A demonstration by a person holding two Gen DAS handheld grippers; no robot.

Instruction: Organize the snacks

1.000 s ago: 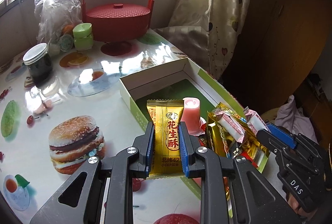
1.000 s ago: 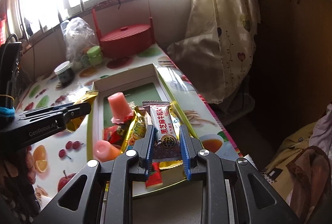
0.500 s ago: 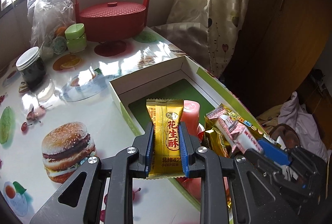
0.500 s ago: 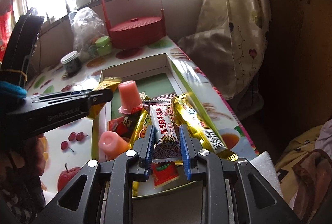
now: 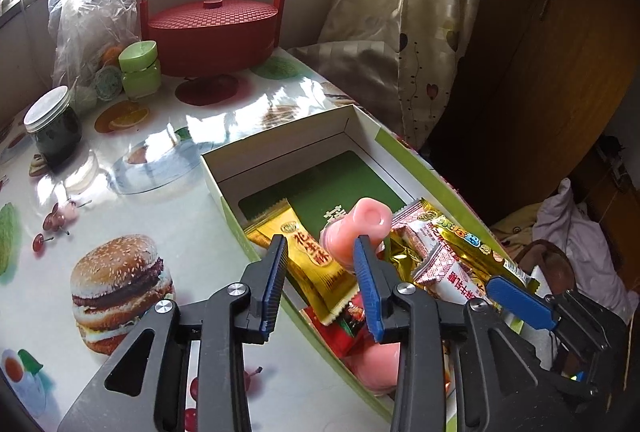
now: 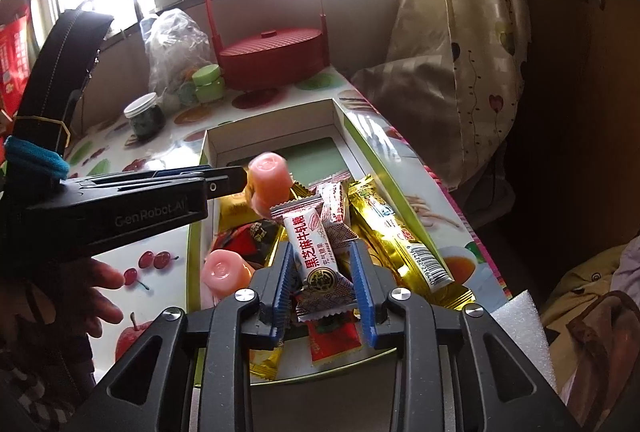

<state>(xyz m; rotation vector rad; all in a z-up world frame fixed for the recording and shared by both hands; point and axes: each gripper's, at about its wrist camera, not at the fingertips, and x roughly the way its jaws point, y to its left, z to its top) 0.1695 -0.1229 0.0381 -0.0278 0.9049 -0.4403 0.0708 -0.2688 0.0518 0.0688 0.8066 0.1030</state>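
A green-and-white cardboard box (image 5: 280,147) lies open on the table and holds several snacks. My left gripper (image 5: 320,256) is open over the box's near left side. The yellow peanut-candy packet (image 5: 316,264) lies loose in the box between its fingers, beside a pink jelly cup (image 5: 356,228). My right gripper (image 6: 322,264) is open over the box's near end, with the white sesame nougat packet (image 6: 316,252) lying loose between its fingers on the snack pile. A long gold bar (image 6: 396,236) and another pink jelly cup (image 6: 224,274) lie in the box (image 6: 272,135).
A red lidded basket with a tall handle (image 5: 212,27), a clear plastic bag (image 5: 88,19), a green-capped jar (image 5: 140,69) and a dark jar (image 5: 54,127) stand at the back of the table. A curtain (image 5: 404,23) hangs at the right. White foam (image 6: 520,320) lies near the right.
Both grippers have opened. The yellow packet has dropped from the left jaws into the box, and the white nougat packet has been let go onto the pile.
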